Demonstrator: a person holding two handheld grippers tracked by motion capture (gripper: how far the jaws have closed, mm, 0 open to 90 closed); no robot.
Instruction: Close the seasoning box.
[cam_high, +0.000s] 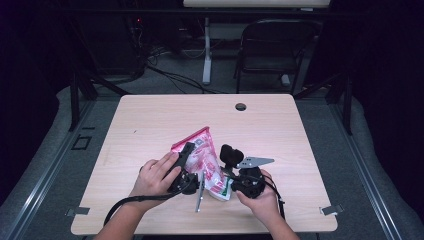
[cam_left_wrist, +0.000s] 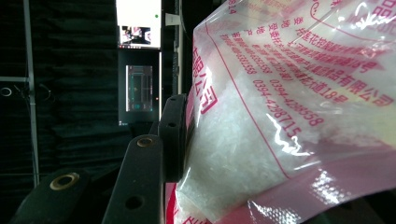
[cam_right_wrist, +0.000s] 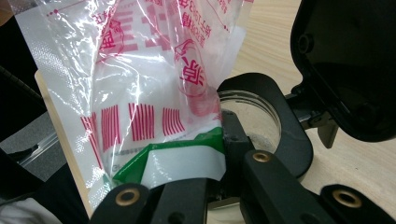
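High view overhead, facing forward-down; gripper views close-up (both share bag (cam_left_wrist: 280, 116) with it).

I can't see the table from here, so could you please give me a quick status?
Left tool shut on bag, upper part. Right tool shut on bag's lower corner. Open black-lidded jar beside that corner. Nothing in the way.

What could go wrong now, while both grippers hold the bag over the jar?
1. The right gripper pinches only a thin corner of the bag; the plastic could slip out or tear.
2. The bag holds loose white grains. If it tilts or opens off-centre, they may spill on the table instead of into the jar.
3. The jar's black lid stands open close beside the bag and could be knocked.
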